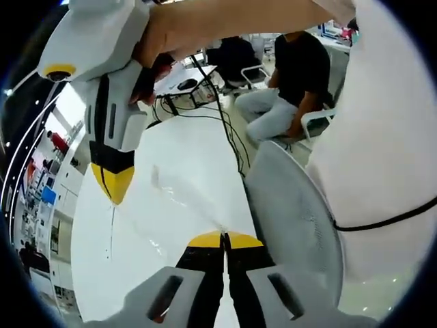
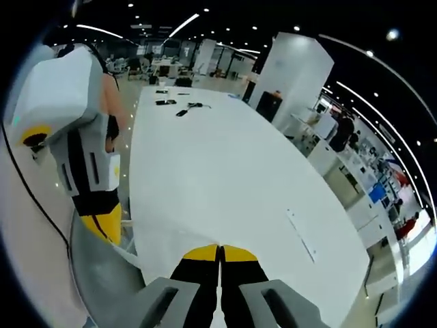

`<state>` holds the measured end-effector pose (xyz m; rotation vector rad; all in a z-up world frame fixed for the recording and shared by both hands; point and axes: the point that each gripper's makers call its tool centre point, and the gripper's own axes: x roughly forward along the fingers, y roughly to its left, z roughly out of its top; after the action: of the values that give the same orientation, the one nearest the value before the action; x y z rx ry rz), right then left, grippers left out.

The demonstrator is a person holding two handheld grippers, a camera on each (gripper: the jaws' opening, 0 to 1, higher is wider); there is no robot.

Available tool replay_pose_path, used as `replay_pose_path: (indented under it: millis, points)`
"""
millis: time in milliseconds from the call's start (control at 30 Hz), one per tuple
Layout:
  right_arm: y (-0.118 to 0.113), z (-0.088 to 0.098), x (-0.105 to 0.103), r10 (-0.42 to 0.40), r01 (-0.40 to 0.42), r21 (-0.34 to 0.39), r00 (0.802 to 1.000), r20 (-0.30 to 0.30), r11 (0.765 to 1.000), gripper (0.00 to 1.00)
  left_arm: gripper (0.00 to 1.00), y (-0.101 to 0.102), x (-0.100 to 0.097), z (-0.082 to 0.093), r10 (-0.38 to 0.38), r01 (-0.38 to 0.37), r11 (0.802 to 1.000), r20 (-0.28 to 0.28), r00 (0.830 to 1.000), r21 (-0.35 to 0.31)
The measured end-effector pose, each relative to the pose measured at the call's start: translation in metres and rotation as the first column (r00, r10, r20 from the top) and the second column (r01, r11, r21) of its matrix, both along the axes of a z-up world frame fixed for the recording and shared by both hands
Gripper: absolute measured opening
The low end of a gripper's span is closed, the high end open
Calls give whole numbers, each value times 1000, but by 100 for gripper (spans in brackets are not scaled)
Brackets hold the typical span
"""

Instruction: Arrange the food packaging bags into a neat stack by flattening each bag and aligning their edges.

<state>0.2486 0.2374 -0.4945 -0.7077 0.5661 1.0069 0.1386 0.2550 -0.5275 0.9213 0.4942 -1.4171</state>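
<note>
A clear, nearly see-through food bag (image 1: pixel 171 205) is stretched over the white table (image 1: pixel 198 137); only its creases and edges show. In the left gripper view my left gripper (image 1: pixel 222 236) is shut on one corner of the bag. A hand holds my right gripper (image 1: pixel 115 195) at upper left, shut on the bag's far corner. In the right gripper view my right gripper (image 2: pixel 220 249) has its yellow tips together at the table's near end. The left gripper (image 2: pixel 106 229) hangs at the left, and a faint bag edge (image 2: pixel 133 256) runs between the two.
A grey chair (image 1: pixel 293 212) stands against the table's right side, also seen as the chair (image 2: pixel 102 283). A seated person (image 1: pixel 290 75) and cables (image 1: pixel 218 109) are at the far end. A thin strip (image 2: pixel 300 234) lies on the long table (image 2: pixel 225 164).
</note>
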Motion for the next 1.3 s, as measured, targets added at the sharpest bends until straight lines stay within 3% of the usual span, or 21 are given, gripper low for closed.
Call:
replay_pose_path:
  millis: [733, 1300]
  points:
    - [2, -2, -4, 1, -1, 23, 1000, 0, 1000, 0, 0, 7, 5, -3, 55, -55, 998, 4, 998, -19]
    - [-9, 10, -3, -34, 33, 48, 999, 20, 998, 0, 0, -4, 10, 13, 64, -63, 997, 37, 997, -41]
